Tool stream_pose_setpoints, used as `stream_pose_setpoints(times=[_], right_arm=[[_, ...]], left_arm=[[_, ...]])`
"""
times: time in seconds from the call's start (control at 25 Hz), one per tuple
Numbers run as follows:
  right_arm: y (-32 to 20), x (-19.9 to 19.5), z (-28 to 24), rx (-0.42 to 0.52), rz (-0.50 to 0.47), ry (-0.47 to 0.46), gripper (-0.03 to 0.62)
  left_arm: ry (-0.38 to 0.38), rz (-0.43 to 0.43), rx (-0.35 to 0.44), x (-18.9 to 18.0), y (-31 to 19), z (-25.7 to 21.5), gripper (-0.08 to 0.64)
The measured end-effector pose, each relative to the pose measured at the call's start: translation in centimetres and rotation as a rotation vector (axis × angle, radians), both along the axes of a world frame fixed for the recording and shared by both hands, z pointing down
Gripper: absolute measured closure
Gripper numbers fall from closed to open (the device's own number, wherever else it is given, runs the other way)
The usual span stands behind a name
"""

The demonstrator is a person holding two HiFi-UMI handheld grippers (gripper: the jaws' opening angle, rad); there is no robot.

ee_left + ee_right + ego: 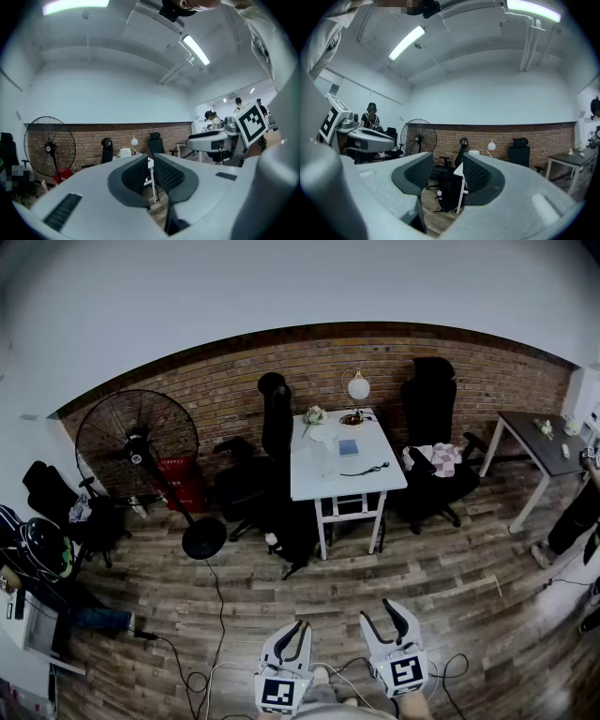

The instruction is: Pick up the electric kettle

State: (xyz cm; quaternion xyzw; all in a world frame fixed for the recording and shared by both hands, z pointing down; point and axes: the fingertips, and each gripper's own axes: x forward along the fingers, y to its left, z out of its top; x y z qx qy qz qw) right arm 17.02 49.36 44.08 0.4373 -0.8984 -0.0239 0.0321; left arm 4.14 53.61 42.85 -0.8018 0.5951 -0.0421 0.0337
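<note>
Electric kettle point(124, 152): I take it to be the pale, squat vessel on the white surface point(314, 479), well ahead of both grippers across a stretch of wooden floor point(281, 587). It is too small at this range to confirm its handle, lid or base.

Gripper state:
1. My left gripper point(302, 624) is closed, pads together, with nothing between them.
2. My right gripper point(380, 612) stands with its jaws apart and empty. Only the distant room shows in the gap.

Expected handling (judgement):
1. The body should be rigid, so it will not deform under the pads.
2. A smooth, rounded shell is likely to be slippery. I should not clamp the body.
3. The weight depends on the water inside, which I cannot see. I should plan for a heavy load.
4. The handle is the correct place to take hold. I should grip it near the top, so the mass hangs below the gripper.
5. If the kettle sits on a power base, I should lift straight up to clear it.

A dark cable point(366, 468) lies on the surface beyond my right gripper. I cannot tell whether it belongs to the kettle.
</note>
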Motion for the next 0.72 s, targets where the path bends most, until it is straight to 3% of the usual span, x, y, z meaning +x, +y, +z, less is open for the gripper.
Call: stream_pose_setpoints(times=[0.24,0.4,0.72], right_arm=[[-3.4,-1.4,0.7,-0.006,0.022,0.012,0.386],[-5.5,-2.5,1.0,-0.024,0.029,0.041,0.386],[-9.6,-5.5,0.7,-0.019,0.045,0.043,0.386]], left_arm=[[-0.008,0.011,-0.043,-1.3,-3.7,1.0,0.522],[-0.018,0.035,0.0,-2.2,-6.3,0.5,0.522],[-0.003,0.061,-0.001,-4.9,-10.7,0.5,0.522]])
